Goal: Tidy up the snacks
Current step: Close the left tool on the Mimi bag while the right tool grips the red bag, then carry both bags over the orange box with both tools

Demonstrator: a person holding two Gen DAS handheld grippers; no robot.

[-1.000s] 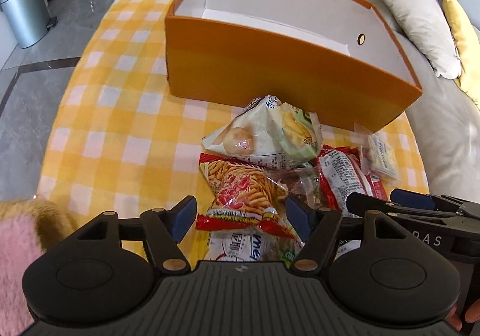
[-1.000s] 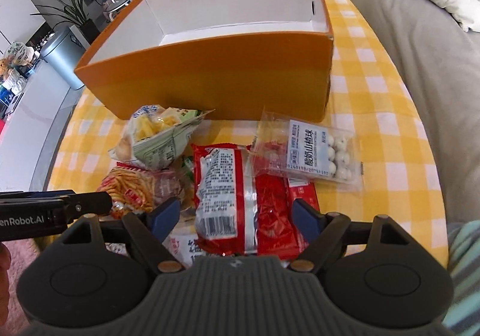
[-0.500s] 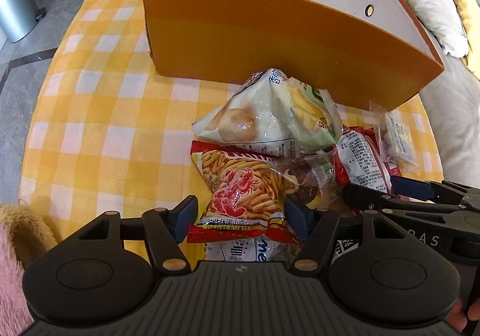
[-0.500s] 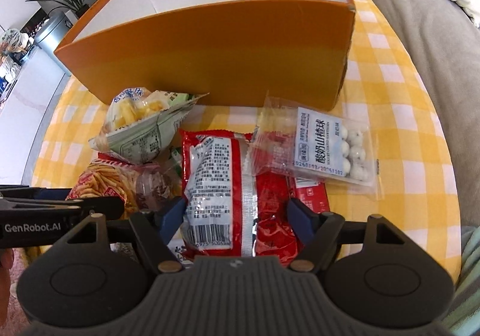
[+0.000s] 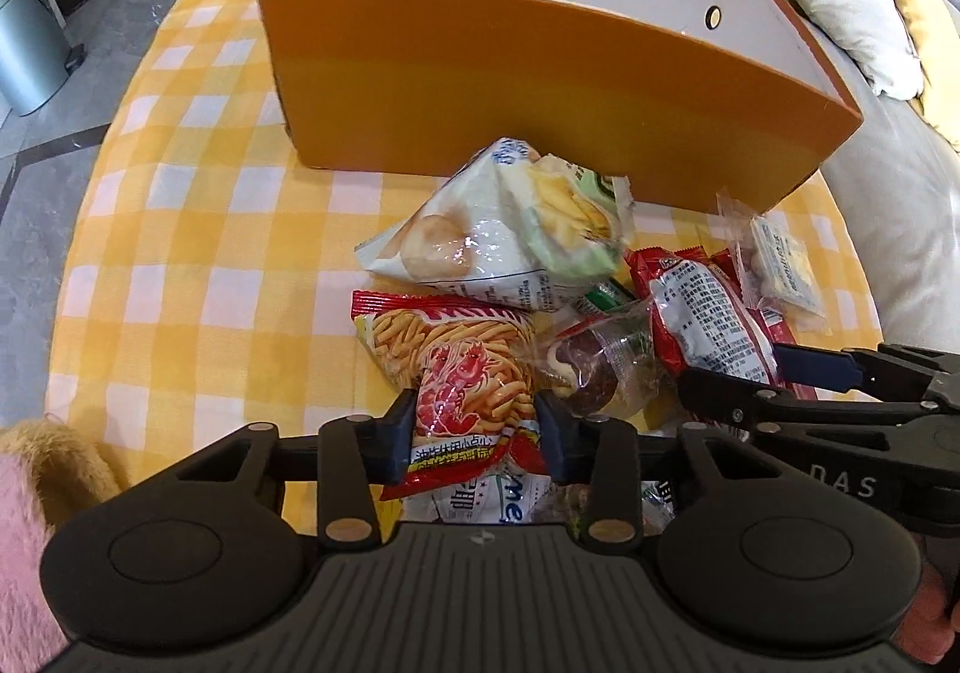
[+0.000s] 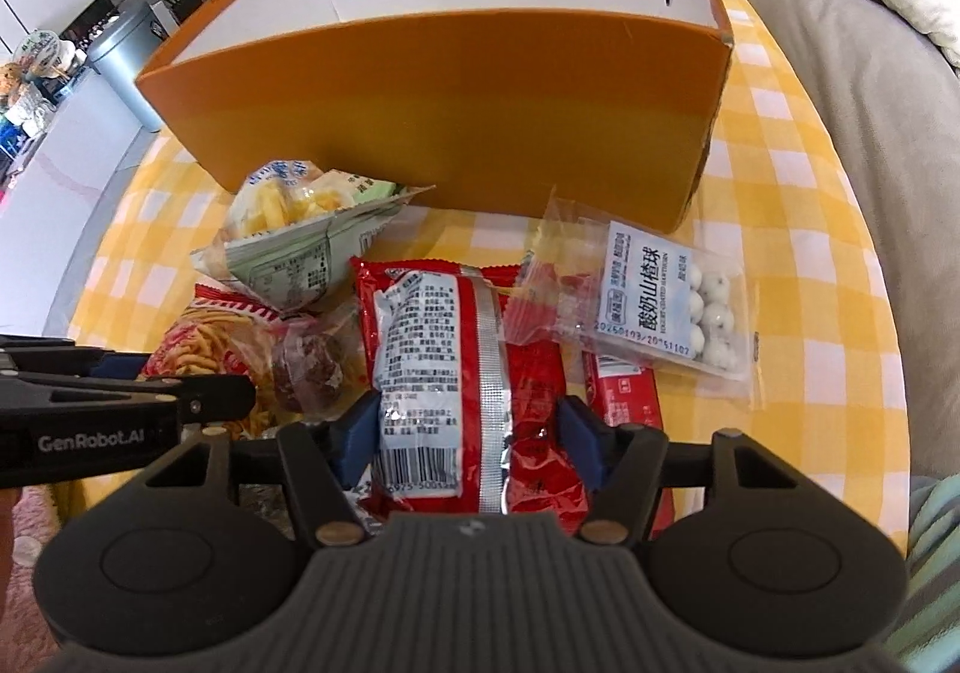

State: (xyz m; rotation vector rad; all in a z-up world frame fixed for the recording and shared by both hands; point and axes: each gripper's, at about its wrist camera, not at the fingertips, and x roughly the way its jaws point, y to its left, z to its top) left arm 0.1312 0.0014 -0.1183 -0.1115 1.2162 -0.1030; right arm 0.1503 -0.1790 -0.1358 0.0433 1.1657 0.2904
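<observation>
A pile of snack bags lies in front of the orange box [image 5: 540,90] [image 6: 456,96] on the checked tablecloth. My left gripper [image 5: 477,427] points down at the shrimp stick bag [image 5: 462,361]. Its jaws are closing and the blue pads pinch the bag's lower part. My right gripper [image 6: 468,433] is over the red packet with a white label [image 6: 456,361]. Its jaws are closing too, and the pads touch both sides of the packet. The red packet [image 5: 708,313] and the right gripper [image 5: 798,379] also show at the right of the left wrist view.
A white and green chip bag [image 5: 510,235] [image 6: 300,235] leans near the box. A clear pack of white balls [image 6: 660,301] lies to the right, and a wrapped brown cake [image 5: 600,367] in the middle. A grey sofa [image 6: 870,72] with cushions runs along the right. A metal bin [image 5: 24,48] stands on the floor.
Both grippers have come down closer to the pile. The left jaws narrowed onto the shrimp stick bag, and the right jaws narrowed around the red packet.
</observation>
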